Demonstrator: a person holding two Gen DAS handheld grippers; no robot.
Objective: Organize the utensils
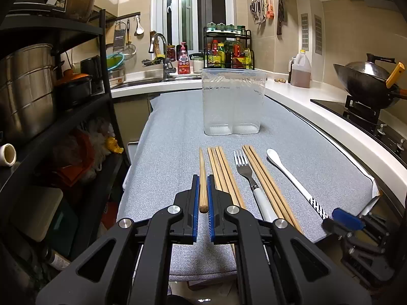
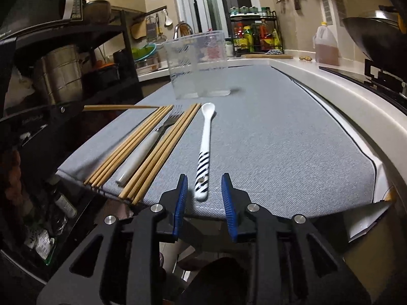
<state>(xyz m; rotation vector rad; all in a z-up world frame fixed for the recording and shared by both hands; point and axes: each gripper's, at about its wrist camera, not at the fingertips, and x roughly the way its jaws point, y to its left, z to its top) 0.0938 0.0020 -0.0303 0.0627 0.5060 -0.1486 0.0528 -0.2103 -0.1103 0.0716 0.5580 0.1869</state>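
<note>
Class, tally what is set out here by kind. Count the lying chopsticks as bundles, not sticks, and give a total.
Chopstick bundles: 2
Single chopstick in the left gripper: 1
Fork: 1
Spoon: 1
Container: 1
Total: 6

The fork (image 2: pixel 152 137) blurs, and labels on the sauce bottles (image 1: pixel 229 53) are too small to read.
</note>
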